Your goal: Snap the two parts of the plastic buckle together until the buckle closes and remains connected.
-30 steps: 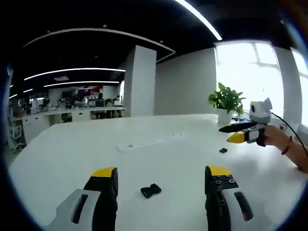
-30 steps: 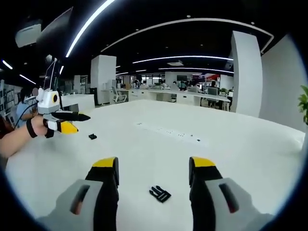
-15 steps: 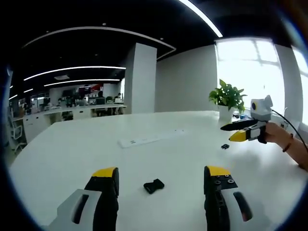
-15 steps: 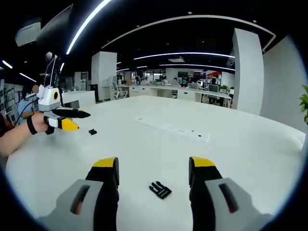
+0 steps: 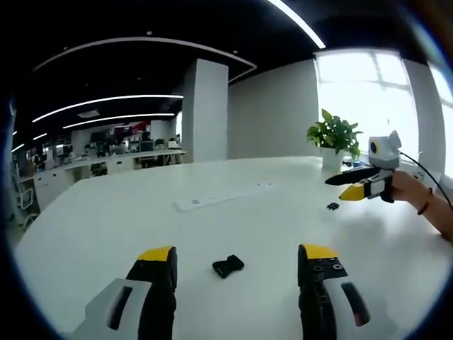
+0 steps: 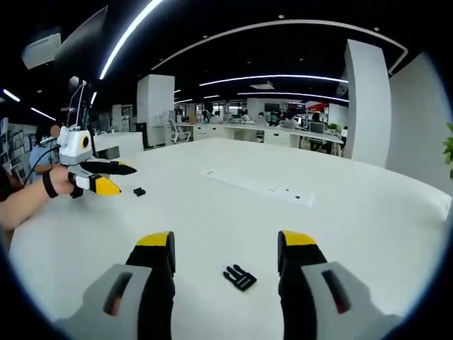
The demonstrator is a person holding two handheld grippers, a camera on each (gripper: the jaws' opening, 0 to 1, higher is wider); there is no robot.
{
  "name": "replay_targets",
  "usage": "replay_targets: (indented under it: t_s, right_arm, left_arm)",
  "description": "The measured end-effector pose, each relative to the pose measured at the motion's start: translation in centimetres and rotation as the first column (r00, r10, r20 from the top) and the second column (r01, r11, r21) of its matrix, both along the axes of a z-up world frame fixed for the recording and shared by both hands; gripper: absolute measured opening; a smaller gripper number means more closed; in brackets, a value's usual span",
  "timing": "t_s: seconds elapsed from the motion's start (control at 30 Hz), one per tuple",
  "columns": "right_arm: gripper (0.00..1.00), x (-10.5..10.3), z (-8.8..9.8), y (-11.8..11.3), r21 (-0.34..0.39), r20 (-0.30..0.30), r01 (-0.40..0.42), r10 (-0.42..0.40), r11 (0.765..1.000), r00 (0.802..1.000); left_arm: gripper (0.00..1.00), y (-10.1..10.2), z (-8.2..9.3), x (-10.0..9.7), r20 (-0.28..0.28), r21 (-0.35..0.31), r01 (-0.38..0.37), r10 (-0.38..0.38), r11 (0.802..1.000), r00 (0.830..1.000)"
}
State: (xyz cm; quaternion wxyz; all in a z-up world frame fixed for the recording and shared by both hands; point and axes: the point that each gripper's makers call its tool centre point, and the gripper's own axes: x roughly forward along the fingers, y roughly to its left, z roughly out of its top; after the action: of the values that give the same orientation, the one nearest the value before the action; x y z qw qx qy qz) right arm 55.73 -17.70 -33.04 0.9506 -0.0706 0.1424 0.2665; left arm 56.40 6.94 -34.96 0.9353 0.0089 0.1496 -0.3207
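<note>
A small black buckle socket (image 5: 228,266) lies on the white table (image 5: 106,227), just ahead of my left gripper (image 5: 236,258) and between its wide-open jaws. The pronged black buckle part (image 6: 240,277) lies between the open jaws of my right gripper (image 6: 226,246), close in front. Each gripper also appears in the other's view: the right gripper (image 5: 352,185) at the right in the left gripper view with the pronged part (image 5: 333,206) below it, and the left gripper (image 6: 106,177) at the left in the right gripper view with the socket (image 6: 139,191) beside it. Nothing is held.
A white power strip (image 5: 209,201) (image 6: 258,187) is set into the table's middle. A potted plant (image 5: 333,140) stands at the table's far edge by the bright window. A person's forearm (image 6: 25,202) holds the left gripper. Office desks and a pillar (image 5: 207,113) lie beyond.
Both views have shifted slightly as the hands move; each buckle part now sits a little higher between its gripper's jaws. Both grippers stay open and nothing is taken hold of.
</note>
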Motion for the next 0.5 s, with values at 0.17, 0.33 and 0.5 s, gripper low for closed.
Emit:
replay_targets:
  t_s: [0.17,0.33,0.5]
  right_arm:
    - [0.58,0.0,-0.1,0.0,-0.001,-0.002,-0.001,0.001,1.000,1.000]
    - [0.58,0.1,-0.3,-0.1,-0.006,-0.009,-0.003,0.003,1.000,1.000]
    - [0.58,0.1,-0.5,-0.1,-0.008,-0.013,-0.005,0.005,1.000,1.000]
  left_arm:
    - [0.69,0.1,-0.4,0.0,-0.004,0.030,-0.002,0.003,1.000,1.000]
    - [0.69,-0.1,-0.7,-0.1,-0.008,0.029,0.003,-0.003,1.000,1.000]
    - [0.69,0.1,-1.4,0.0,-0.013,0.057,-0.003,0.004,0.998,1.000]
